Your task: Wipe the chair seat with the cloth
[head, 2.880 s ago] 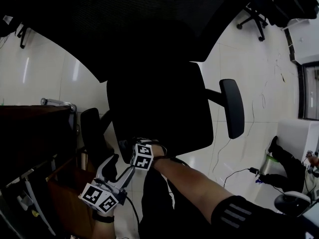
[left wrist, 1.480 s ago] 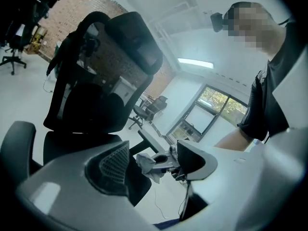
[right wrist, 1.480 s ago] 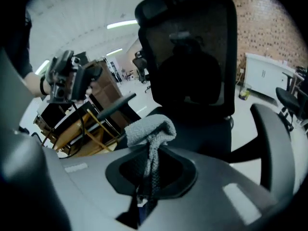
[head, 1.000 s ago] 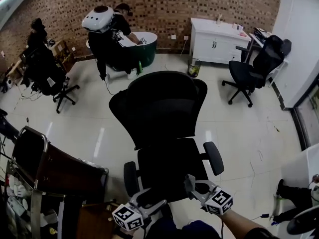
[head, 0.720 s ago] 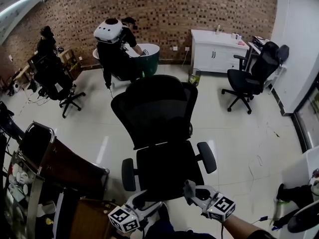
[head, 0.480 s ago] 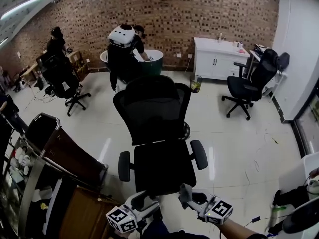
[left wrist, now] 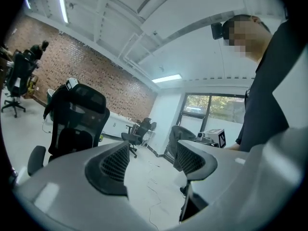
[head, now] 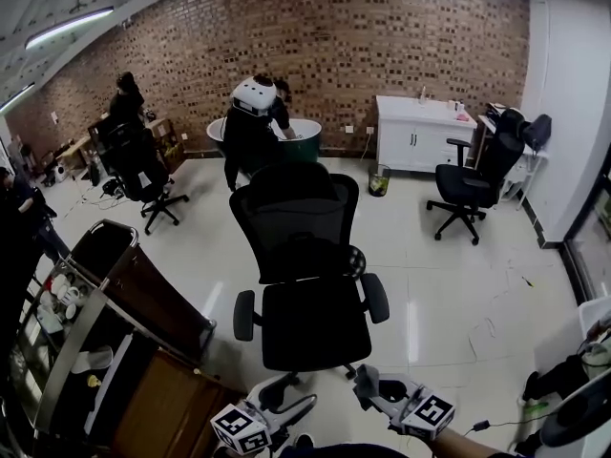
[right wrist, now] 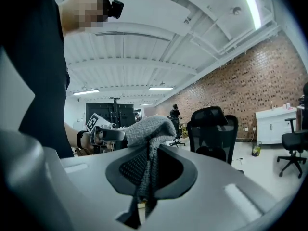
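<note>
The black mesh office chair (head: 304,256) stands mid-floor, its seat (head: 313,324) facing me. Both grippers are held low at the bottom of the head view, short of the seat's front edge and not touching it. My right gripper (head: 366,383) is shut on a grey knitted cloth (right wrist: 150,128), which bulges above the jaws and hangs down between them. My left gripper (head: 291,401) is open, with nothing between its ribbed pads (left wrist: 115,161). The chair (right wrist: 212,131) shows beyond the cloth in the right gripper view and at the left (left wrist: 74,121) in the left gripper view.
A brown desk with a metal rail (head: 143,303) stands close left of the chair. A person with a white pack (head: 256,122) bends over a green tub (head: 301,139) at the brick wall. Another black chair (head: 468,187), a white cabinet (head: 420,132) and floor cables (head: 492,327) are to the right.
The view has lifted from close over the seat to the whole room. Both grippers have pulled back from the seat towards me, and the chair now sits farther off.
</note>
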